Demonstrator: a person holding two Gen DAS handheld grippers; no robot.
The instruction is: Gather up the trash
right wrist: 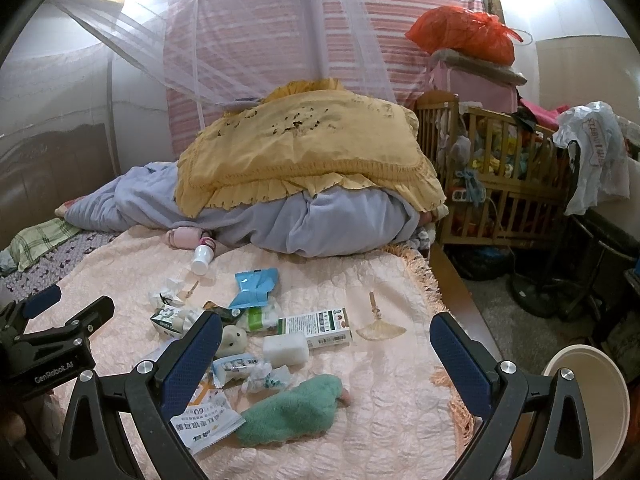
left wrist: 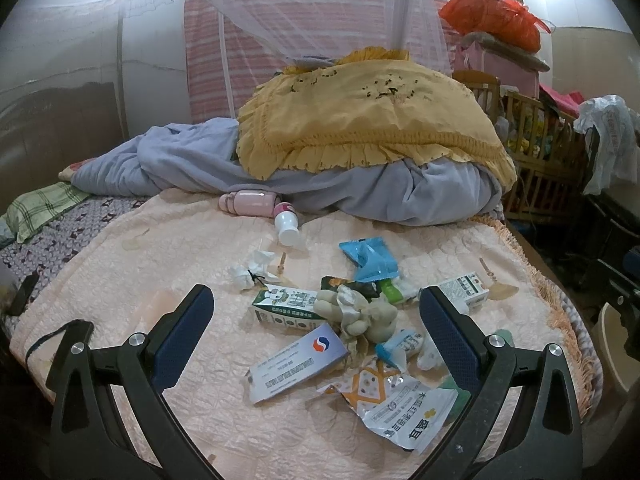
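From where I sit, nothing looks collected yet: the litter lies scattered over the pale pink quilted bedspread (left wrist: 168, 248), and I judge the whole task is ahead of me. In the heap I can pick out a green-and-white drink carton (left wrist: 280, 307), a flat white medicine box with a red-and-blue round logo (left wrist: 298, 364), a torn white-and-orange foil sachet printed with dark characters (left wrist: 394, 402), a crumpled blue plastic wrapper (left wrist: 370, 258), a long white-and-green printed carton (right wrist: 320, 325), a white foam block (right wrist: 286, 349) and a ball of white tissue (left wrist: 250, 270). A small beige plush toy (left wrist: 360, 314) and a green fuzzy cloth (right wrist: 290, 410) lie among them; I would leave those. A round white bin (right wrist: 592, 404) stands on the floor just off the bed's corner, likely the place for the trash, though I cannot see inside it.

My left tool (left wrist: 316, 312) hangs above the pile, jaws spread wide and holding nothing, with the drink carton and plush toy between its tips in view. My right tool (right wrist: 326, 340) is likewise released and empty, hovering with the long carton and foam block framed between its fingers (right wrist: 192, 360), the left one beside it at the picture's edge.
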